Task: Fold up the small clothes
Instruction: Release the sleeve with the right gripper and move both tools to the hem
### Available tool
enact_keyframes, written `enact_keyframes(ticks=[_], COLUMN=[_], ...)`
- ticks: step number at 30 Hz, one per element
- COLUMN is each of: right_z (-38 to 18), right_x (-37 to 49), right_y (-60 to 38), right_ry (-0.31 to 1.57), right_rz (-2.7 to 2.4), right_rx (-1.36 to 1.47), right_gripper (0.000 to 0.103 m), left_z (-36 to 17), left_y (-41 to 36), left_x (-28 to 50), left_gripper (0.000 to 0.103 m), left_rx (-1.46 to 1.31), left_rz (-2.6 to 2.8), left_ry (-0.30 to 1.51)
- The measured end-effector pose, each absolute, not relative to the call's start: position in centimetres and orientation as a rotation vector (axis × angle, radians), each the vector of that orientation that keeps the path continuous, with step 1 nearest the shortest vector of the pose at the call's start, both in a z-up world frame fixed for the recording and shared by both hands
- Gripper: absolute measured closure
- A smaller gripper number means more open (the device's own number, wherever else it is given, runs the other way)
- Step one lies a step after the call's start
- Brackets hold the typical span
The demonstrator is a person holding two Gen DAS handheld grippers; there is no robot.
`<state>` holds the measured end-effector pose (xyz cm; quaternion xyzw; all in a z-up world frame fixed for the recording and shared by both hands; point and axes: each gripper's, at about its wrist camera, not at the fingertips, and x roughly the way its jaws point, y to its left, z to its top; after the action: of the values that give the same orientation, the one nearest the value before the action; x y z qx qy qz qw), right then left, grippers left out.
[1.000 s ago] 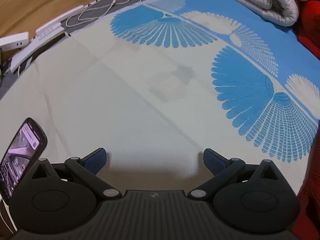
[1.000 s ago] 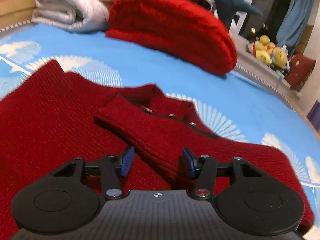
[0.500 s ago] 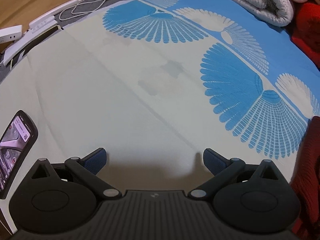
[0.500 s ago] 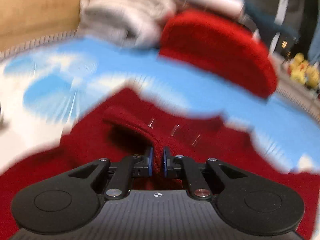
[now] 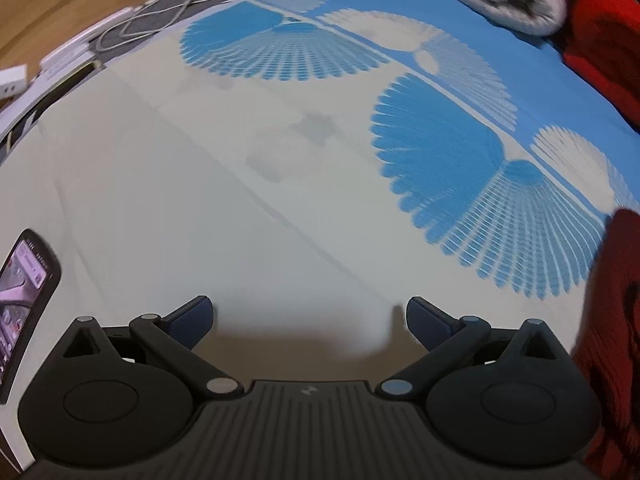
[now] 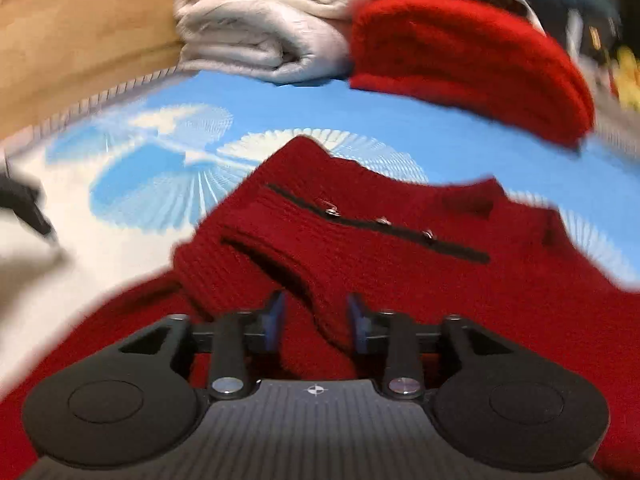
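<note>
A small red knit cardigan [image 6: 400, 264] with metal snaps lies on the blue-and-white mat, one sleeve [image 6: 304, 272] folded across its front. My right gripper [image 6: 316, 320] is open, its blue pads either side of the sleeve's end, which lies loose between them. My left gripper [image 5: 308, 316] is wide open and empty over the white part of the mat [image 5: 200, 200]. The cardigan's edge [image 5: 616, 300] shows at the far right of the left wrist view.
A folded grey-white blanket [image 6: 264, 32] and a folded red knit [image 6: 468, 56] lie at the back of the mat. A phone [image 5: 24, 292] lies at the left. Cables and white adapters [image 5: 132, 32] sit at the far left edge. Wooden floor lies beyond.
My right gripper closed on the sleeve, carried it left across the cardigan, and has now opened and let it go. More of the cardigan has come into the left view.
</note>
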<state>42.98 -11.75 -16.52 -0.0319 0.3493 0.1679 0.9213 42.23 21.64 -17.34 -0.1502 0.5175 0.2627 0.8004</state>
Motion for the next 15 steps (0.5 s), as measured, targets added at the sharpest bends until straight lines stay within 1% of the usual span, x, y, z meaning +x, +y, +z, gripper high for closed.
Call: enact_keyframes(ticks=[1,3,4,6,8,10,11,12,13,14,15], right_z=[-15.4,-12.6,-11.6,-10.1,-9.9,-11.6,-12.8,-15.0,-16.8,-17.2,-16.9], right_x=[42.4,40.3,39.0,36.9,36.6,37.6,38.4,39.5,40.0,39.6,39.3], right_y=[-13.2,-16.9,-18.7,-22.0,-24.9,-27.8,-28.8,-29.9,-30.6,-30.6,-30.2], right_ry=[0.717,0.666,0.633,0.552,0.525,0.583,0.64,0.753,0.82,0.76,0.749], right_rz=[0.343,0.348,0.322,0.202,0.009,-0.165,-0.197,-0.228,-0.234,-0.232,-0.228], right_rx=[0.022,0.178,0.196,0.147,0.057,0.014,0.012,0.014,0.027,0.016,-0.021], right_gripper=[0.044,0.036,0.036,0.036,0.04,0.065,0.066,0.066,0.066,0.066,0.065], left_z=[-17.3,-17.1,-17.0,-16.6,-16.4,-16.4,-16.4,-16.5,-16.5,-16.5,-16.4], left_y=[21.4,20.8,20.5,19.9,19.1,18.3,17.8,17.1,16.6,15.8,15.0], left_x=[42.3,42.2,42.2,42.1,41.9,41.7,41.6,41.6,41.4,41.3,41.1], left_gripper=[0.0,0.0,0.0,0.0,0.0,0.0,0.0,0.0,0.0,0.0,0.0], left_rx=[-0.315,-0.303,-0.298,-0.283,-0.262,-0.246,-0.238,-0.228,-0.215,-0.191,-0.16], left_rz=[0.552,0.531,0.524,0.503,0.487,0.47,0.457,0.439,0.419,0.391,0.368], left_ry=[1.108,1.102,1.098,1.086,1.075,1.07,1.072,1.074,1.074,1.072,1.063])
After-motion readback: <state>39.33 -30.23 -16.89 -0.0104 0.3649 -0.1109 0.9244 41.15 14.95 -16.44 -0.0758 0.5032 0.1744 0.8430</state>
